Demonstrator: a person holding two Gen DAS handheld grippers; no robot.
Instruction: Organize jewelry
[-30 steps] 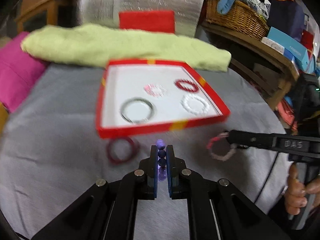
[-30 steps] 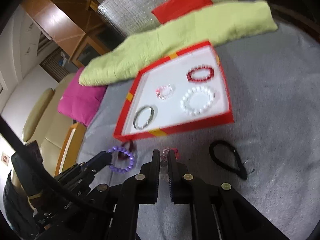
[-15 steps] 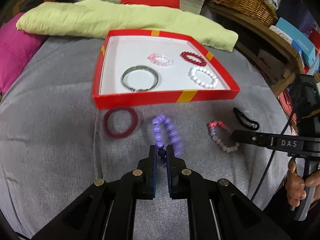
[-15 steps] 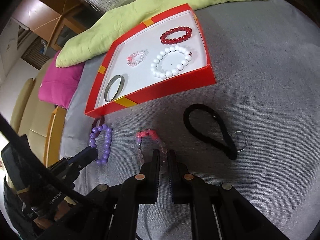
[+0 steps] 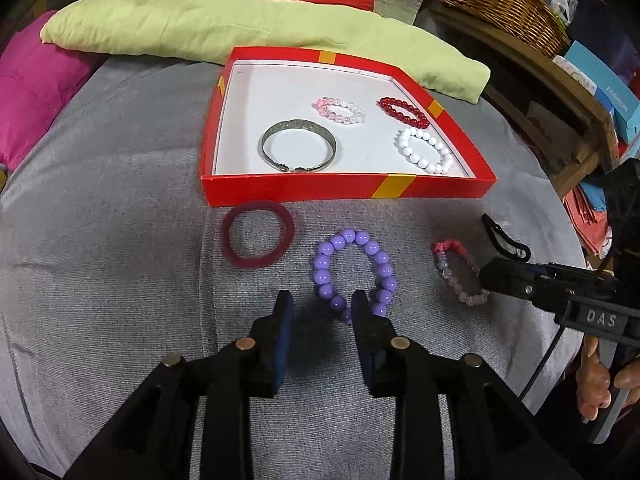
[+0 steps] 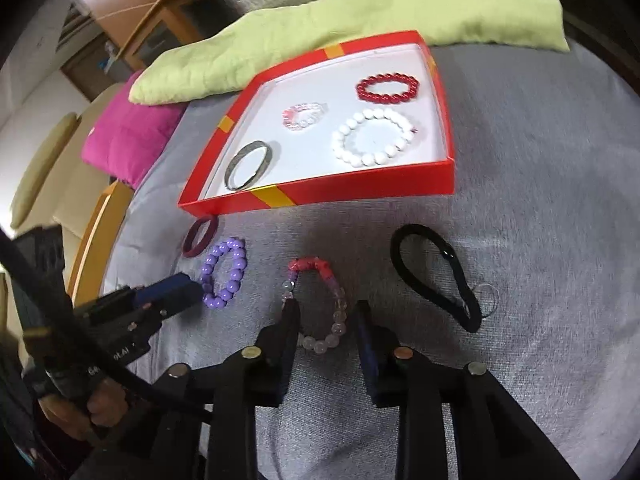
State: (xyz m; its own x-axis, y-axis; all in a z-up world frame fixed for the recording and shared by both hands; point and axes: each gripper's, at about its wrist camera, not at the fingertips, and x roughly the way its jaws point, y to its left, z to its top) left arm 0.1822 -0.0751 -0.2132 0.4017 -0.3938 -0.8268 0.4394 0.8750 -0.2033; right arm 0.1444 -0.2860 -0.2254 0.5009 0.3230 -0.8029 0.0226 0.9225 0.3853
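A grey cloth [image 5: 120, 240] covers the surface in the left wrist view, with a lime cushion [image 5: 200, 28] and wicker basket [image 5: 508, 4] behind. The left gripper [image 5: 320, 304] has just opened; the purple bead bracelet [image 5: 354, 272] lies loose at its tips, in front of the red box [image 5: 348, 190]. The right gripper [image 5: 496, 276] reads "DAS" (a blue carton says "FASHION").

In the right wrist view, the right gripper [image 6: 326, 312] has likewise just parted, straddling the pink bracelet [image 6: 320, 304] on the cloth, seemingly without pressing it.

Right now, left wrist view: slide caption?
Left gripper opens beside purple bead bracelet on grey cloth, near red tray.
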